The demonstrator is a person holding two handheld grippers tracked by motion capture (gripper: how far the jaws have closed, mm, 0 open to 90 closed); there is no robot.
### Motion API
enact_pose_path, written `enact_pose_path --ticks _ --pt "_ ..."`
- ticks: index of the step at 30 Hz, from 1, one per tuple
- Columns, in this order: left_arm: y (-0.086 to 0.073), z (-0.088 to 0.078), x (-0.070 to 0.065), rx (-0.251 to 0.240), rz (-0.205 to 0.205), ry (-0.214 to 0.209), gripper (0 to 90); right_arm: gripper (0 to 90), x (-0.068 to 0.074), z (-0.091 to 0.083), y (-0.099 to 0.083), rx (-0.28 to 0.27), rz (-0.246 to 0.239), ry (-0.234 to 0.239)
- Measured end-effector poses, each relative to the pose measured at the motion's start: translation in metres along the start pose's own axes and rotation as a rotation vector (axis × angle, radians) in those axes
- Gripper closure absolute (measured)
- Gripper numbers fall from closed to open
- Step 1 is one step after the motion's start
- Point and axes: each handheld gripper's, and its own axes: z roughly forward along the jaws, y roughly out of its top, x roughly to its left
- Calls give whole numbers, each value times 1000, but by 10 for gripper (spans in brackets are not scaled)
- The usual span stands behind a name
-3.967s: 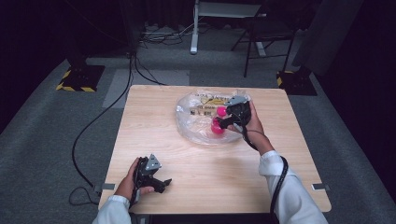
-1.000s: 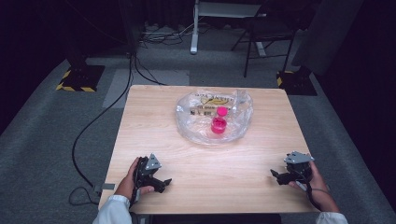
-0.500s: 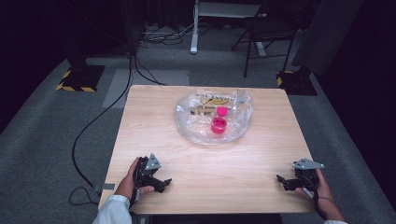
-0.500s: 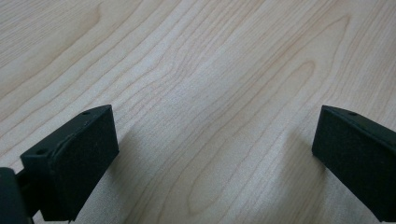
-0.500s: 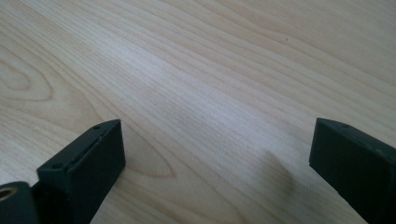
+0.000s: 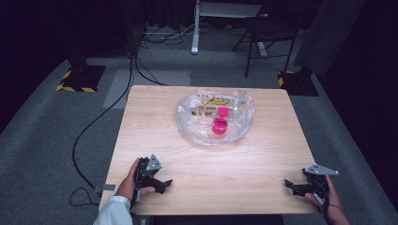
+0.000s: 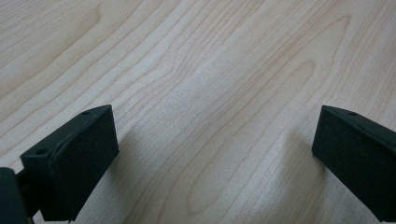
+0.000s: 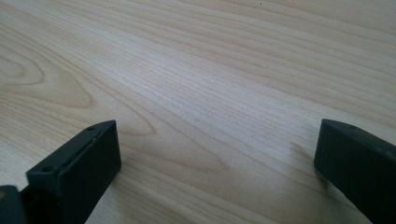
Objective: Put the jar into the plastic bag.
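Both tongs are gaping empty over the table [image 6: 211,164]: left [image 6: 162,183], and right [image 6: 292,186], its jaws just widening. The right hand is cut off. The pink cup [image 6: 219,125] is sitting in the bag [image 6: 187,123], released since earlier.

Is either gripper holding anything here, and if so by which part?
Nothing is held. The left gripper and right gripper both have open jaws over bare table.
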Motion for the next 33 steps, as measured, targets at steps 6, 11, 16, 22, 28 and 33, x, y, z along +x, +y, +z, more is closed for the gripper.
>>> enact_pose_path --ticks 6,11,16,22,28,33 --pt "0 0 0 1 0 0 1 4 0 0 0 2 4 3" --pt "0 0 0 0 0 0 1 4 0 0 0 1 6 2" --pt "0 0 0 0 -2 1 1 4 0 0 0 1 7 1" --pt "-1 0 0 -1 -4 1 2 3 0 0 0 1 9 -1" --pt "-1 0 0 -2 -4 1 1 3 0 0 0 2 9 -1" --pt "-1 0 0 -2 -5 1 1 3 0 0 0 2 9 -1"
